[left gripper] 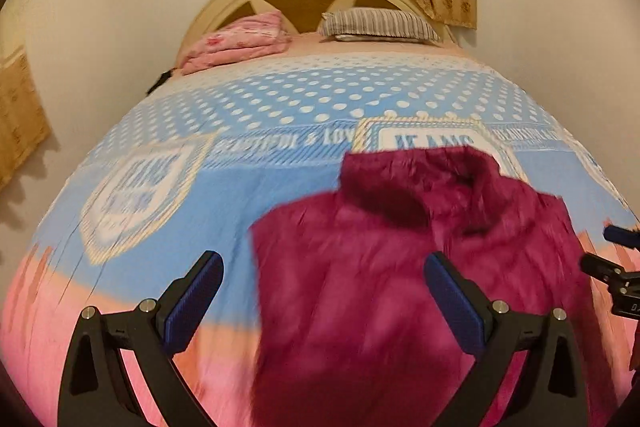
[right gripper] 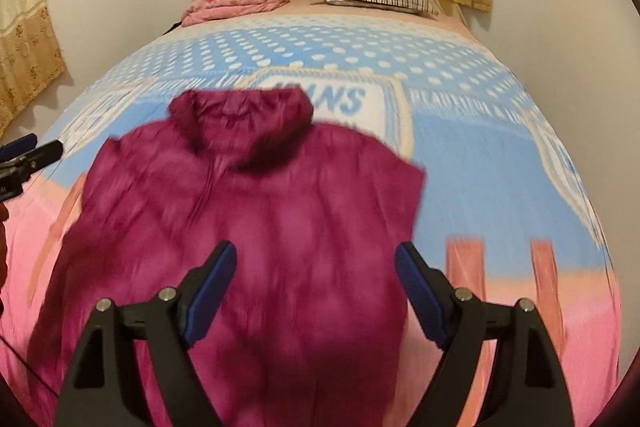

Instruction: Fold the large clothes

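Both tongs, the left gripper [left gripper: 323,279] and the right gripper [right gripper: 316,269], gape wide above the bed, holding nothing.

The magenta puffy quilted jacket [right gripper: 248,211] lies flat on the blue polka-dot and pink bedspread [left gripper: 168,203], near its foot end, high collar toward the headboard, sleeves tucked in, its fabric motion-blurred.

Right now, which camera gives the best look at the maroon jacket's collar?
The right wrist view: the maroon jacket lies centred, its collar whole. In the left wrist view the collar sits off to the right, more blurred.
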Action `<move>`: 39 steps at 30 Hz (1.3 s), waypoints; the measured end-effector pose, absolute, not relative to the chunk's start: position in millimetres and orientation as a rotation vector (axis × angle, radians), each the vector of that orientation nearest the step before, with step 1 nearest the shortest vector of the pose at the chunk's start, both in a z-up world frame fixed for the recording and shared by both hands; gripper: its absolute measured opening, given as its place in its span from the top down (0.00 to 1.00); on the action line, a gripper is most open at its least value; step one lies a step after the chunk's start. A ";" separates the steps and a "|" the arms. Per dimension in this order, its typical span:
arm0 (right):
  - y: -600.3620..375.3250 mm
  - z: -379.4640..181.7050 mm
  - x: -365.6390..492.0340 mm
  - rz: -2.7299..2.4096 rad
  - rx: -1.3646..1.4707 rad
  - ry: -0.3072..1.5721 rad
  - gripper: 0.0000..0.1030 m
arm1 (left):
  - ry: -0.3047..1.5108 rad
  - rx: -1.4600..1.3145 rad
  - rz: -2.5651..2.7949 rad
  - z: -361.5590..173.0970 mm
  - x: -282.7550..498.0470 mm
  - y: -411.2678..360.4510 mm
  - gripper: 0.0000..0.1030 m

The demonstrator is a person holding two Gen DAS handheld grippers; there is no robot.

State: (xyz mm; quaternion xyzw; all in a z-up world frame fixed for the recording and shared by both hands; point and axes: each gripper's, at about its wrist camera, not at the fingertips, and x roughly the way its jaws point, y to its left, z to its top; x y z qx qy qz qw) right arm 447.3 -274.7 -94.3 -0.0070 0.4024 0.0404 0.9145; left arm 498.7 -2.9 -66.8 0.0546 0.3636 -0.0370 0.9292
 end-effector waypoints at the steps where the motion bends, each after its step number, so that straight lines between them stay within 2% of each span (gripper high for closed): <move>1: -276.3 -93.4 460.6 0.081 -0.011 0.829 0.18 | 0.754 0.111 -0.068 -68.1 514.5 -5.5 0.02; 7: -272.6 -86.9 551.8 0.098 -0.032 0.848 0.18 | 0.801 0.098 -0.054 -81.2 619.8 -20.3 0.02; 12: -255.6 -105.6 607.5 0.131 -0.085 0.919 0.19 | 0.868 0.125 -0.081 -113.2 653.1 -39.3 0.02; 13: -256.3 -109.3 613.2 0.130 -0.089 0.936 0.21 | 0.876 0.129 -0.083 -119.9 654.8 -40.1 0.07; 14: -255.9 -114.2 617.8 0.138 -0.088 0.952 0.35 | 0.872 0.137 -0.091 -123.8 653.5 -40.7 0.17; 15: -255.7 -117.9 620.8 0.153 -0.091 0.971 0.57 | 0.878 0.147 -0.111 -127.6 651.7 -41.1 0.46; 16: -256.9 -120.5 620.0 0.162 -0.095 0.987 0.69 | 0.913 0.153 -0.154 -132.4 649.4 -41.0 0.72; 17: -258.4 -123.2 615.5 0.171 -0.099 0.994 0.84 | 0.931 0.148 -0.178 -134.5 646.5 -38.9 0.81; 18: -260.0 -123.6 609.3 0.169 -0.114 0.987 0.85 | 0.925 0.151 -0.183 -134.1 640.7 -35.5 0.84; 25: -276.3 -124.2 562.4 0.159 -0.174 0.908 0.90 | 0.876 0.145 -0.200 -134.9 589.3 -18.0 0.88; 31: -286.0 -157.9 551.7 0.142 -0.170 0.926 0.91 | 0.897 0.166 -0.214 -160.8 569.3 -25.0 0.88; 36: -284.1 -162.6 547.7 0.138 -0.219 0.894 0.91 | 0.750 0.078 -0.225 -110.4 551.7 -18.5 0.87; 38: -285.9 -166.0 548.9 0.141 -0.210 0.890 0.91 | 0.686 0.061 -0.221 -88.4 550.3 -19.2 0.73; 39: -286.7 -167.7 549.6 0.143 -0.200 0.889 0.91 | 0.654 0.054 -0.199 -77.9 553.4 -20.2 0.44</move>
